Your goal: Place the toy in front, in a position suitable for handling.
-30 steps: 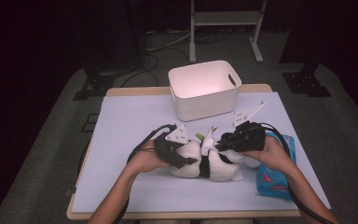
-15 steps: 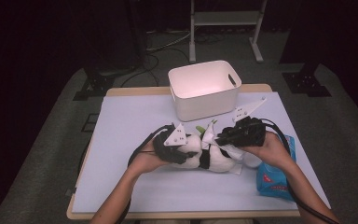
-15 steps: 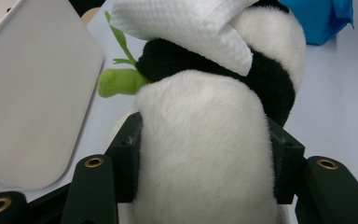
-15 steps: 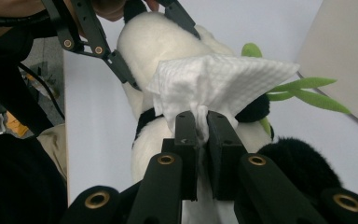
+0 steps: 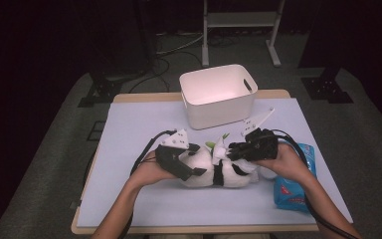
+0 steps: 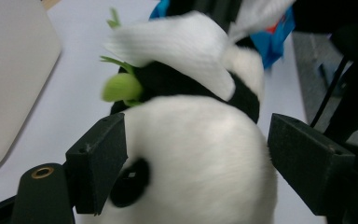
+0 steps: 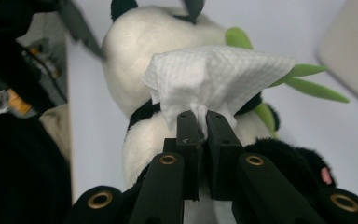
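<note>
right now you're wiping the plush panda (image 5: 214,172), which lies on its side on the bench (image 5: 129,129) in front of the white bin (image 5: 218,94). your right tongs (image 7: 203,122) are clamped on a white wipe (image 7: 214,79) draped over its neck. your left tongs (image 6: 191,154) have just been opening and straddle its head, the pads apparently clear. next, i'd steady the head before dragging the wipe along the fur
</note>
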Demonstrator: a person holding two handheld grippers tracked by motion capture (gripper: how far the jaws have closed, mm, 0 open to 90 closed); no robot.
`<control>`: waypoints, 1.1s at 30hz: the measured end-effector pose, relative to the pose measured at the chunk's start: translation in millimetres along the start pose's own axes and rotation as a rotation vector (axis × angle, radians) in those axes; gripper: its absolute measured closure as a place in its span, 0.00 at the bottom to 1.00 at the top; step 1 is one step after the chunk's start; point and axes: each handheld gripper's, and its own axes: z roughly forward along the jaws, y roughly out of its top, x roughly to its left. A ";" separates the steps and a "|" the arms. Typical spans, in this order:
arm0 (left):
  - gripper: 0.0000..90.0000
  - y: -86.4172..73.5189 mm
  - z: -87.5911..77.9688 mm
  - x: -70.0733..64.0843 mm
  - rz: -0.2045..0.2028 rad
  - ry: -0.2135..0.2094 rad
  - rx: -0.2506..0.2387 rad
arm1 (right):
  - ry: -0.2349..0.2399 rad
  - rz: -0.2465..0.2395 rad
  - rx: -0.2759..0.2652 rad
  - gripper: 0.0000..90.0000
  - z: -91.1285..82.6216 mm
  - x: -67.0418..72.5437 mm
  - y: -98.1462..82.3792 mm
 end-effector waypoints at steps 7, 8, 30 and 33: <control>0.20 -0.9 1.8 7.1 -0.068 -0.045 0.049 | 0.093 -0.006 0.046 0.93 -4.4 5.8 -7.7; 0.20 -2.1 4.6 6.2 -0.067 -0.051 0.065 | 0.100 -0.009 0.047 0.93 -4.6 6.7 -6.6; 0.18 -9.8 8.4 -12.0 0.008 -0.109 0.098 | 0.121 0.001 0.079 0.92 2.8 8.9 -5.0; 0.18 -12.6 19.1 -16.6 0.019 -0.133 0.128 | 0.103 -0.008 0.088 0.91 0.7 11.9 -7.4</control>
